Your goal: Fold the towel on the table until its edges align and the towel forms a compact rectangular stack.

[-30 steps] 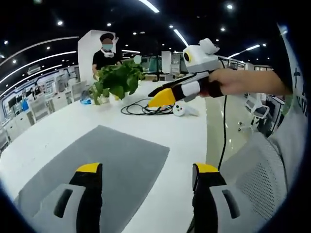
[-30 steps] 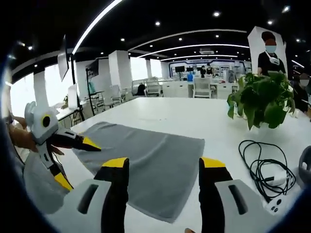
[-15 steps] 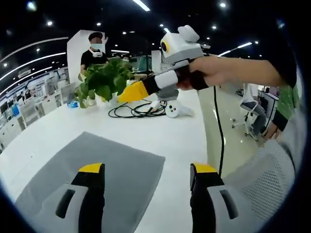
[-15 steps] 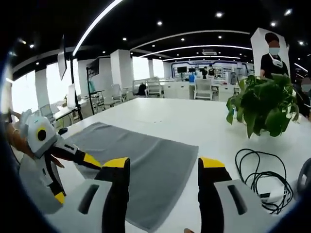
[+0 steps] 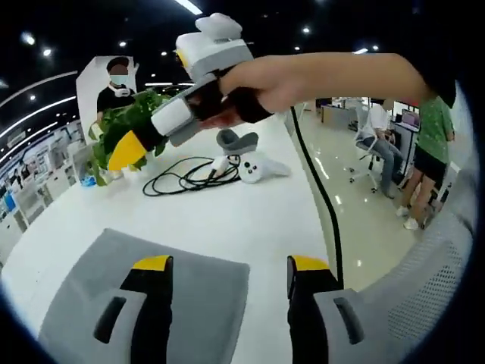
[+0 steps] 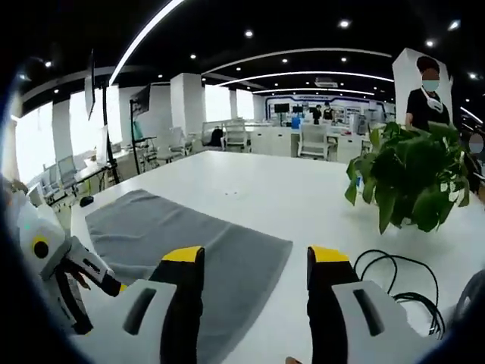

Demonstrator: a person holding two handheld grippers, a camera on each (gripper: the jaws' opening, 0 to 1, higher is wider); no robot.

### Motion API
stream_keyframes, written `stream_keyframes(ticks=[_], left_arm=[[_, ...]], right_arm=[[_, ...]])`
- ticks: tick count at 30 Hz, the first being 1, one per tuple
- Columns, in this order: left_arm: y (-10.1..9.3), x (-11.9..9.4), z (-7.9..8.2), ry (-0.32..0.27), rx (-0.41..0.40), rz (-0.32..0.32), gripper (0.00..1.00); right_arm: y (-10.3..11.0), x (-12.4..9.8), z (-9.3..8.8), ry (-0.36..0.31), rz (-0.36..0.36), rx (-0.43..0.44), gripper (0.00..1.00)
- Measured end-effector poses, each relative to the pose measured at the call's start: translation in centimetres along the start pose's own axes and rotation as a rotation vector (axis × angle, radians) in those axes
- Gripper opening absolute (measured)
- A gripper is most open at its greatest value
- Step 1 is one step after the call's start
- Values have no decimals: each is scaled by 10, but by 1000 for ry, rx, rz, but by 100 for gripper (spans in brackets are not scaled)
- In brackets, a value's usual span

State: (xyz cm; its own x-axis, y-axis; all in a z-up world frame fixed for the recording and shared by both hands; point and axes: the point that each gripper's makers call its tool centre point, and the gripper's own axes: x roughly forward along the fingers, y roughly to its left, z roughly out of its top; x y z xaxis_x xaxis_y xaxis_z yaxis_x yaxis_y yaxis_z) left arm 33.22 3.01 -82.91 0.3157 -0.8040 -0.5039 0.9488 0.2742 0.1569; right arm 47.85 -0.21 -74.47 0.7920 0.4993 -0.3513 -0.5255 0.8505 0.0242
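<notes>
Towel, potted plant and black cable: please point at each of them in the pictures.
towel [image 6: 189,235], right gripper view, middle of the flat grey cloth.
potted plant [image 6: 405,182], right gripper view, its green leaves.
black cable [image 5: 182,176], left gripper view, the coiled loops on the table.

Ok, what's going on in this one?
A person holds a pair of yellow-tipped tongs in each hand above a white table. A flat grey cloth towel lies spread on it, not yet folded. The left tongs and right tongs are both open and hold nothing. A green leafy potted plant and a coiled black cable sit further along the table.
</notes>
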Motion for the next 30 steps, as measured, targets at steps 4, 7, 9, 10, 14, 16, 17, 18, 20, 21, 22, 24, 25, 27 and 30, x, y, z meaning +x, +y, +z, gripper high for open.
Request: stream_keyframes(ticks=[4, 7, 9, 10, 14, 16, 17, 18, 20, 21, 22, 24, 25, 27, 30], left_arm=[[2, 9, -9, 44, 47, 20, 57], [0, 13, -13, 47, 35, 6, 55], [-1, 19, -16, 50, 33, -1, 53], [-3, 21, -17, 51, 33, -10, 50], [-10, 31, -18, 33, 22, -46, 36], [-13, 37, -20, 34, 5, -59, 36], [-14, 40, -23, 41, -2, -66, 36], [-15, 42, -25, 47, -6, -73, 35], [-18, 45, -29, 58, -15, -91, 34], [-21, 47, -32, 62, -25, -110, 33], [-23, 48, -34, 66, -34, -124, 30], [-23, 50, -36, 67, -39, -125, 29], [-23, 51, -36, 67, -41, -125, 28], [-24, 53, -35, 56, -65, -135, 27], [-25, 60, -34, 38, -115, -163, 25]], right_arm=[[-18, 7, 11, -8, -10, -30, 54], [-29, 11, 17, -10, -17, -42, 54], [-39, 16, 21, -14, -27, -51, 54], [-43, 19, 21, -13, -33, -51, 53], [-52, 32, 18, -3, -37, -46, 52], [-53, 37, 14, 6, -32, -45, 52], [-52, 41, 11, 16, -27, -46, 52], [-52, 43, 8, 22, -24, -45, 51], [-51, 49, 2, 30, -26, -32, 50], [-49, 53, -2, 31, -17, -14, 49], [-45, 57, -5, 38, -1, -12, 49], [-42, 65, -11, 60, 11, -18, 49], [-40, 70, -14, 69, 19, -26, 49], [-38, 77, -15, 74, 28, -25, 49], [-34, 91, -17, 81, 46, -12, 47]])
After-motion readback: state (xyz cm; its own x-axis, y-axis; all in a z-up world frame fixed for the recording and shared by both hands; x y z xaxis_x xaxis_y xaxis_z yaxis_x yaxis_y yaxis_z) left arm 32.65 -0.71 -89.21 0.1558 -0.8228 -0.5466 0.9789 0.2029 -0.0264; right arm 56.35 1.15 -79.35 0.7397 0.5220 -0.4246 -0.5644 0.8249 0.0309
